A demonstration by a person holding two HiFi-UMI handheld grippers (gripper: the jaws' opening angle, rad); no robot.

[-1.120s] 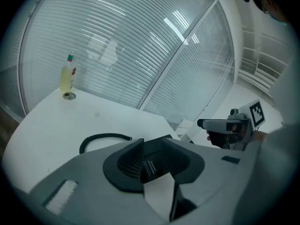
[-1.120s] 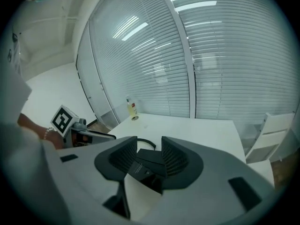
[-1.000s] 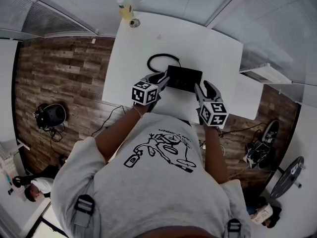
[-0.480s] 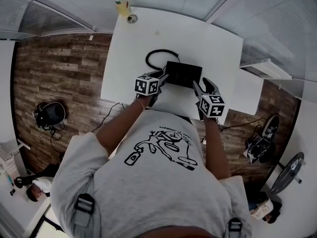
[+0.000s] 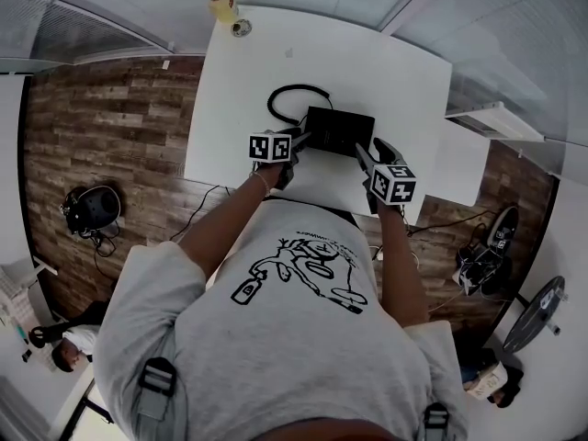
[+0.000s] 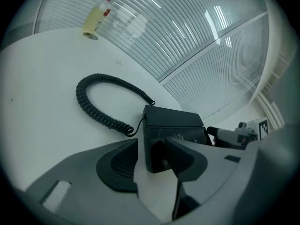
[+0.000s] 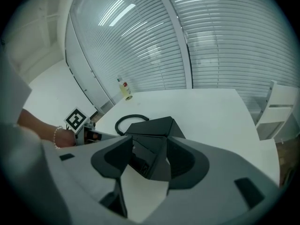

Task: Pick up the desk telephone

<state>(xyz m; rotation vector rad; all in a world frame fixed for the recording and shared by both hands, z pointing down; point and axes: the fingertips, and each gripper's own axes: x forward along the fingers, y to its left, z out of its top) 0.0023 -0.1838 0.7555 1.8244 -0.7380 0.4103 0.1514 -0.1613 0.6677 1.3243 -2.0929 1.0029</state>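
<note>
Black desk telephone (image 5: pixel 340 131), coiled black cord (image 6: pixel 101 117), on white counter (image 5: pixel 248 72): left gripper (image 5: pixel 301 141) and right gripper (image 5: pixel 369 154) released, jaws just opening, telephone corners between them.

light: bright, even, through blinds (image 7: pixel 220 41) | shadows: soft | edges: fisheye-bent, dark corners | colour: muted

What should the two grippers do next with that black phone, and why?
Probably close both. The left gripper and right gripper have just been opening their jaws, and each straddles an edge of the desk telephone, not yet pressing it.
</note>
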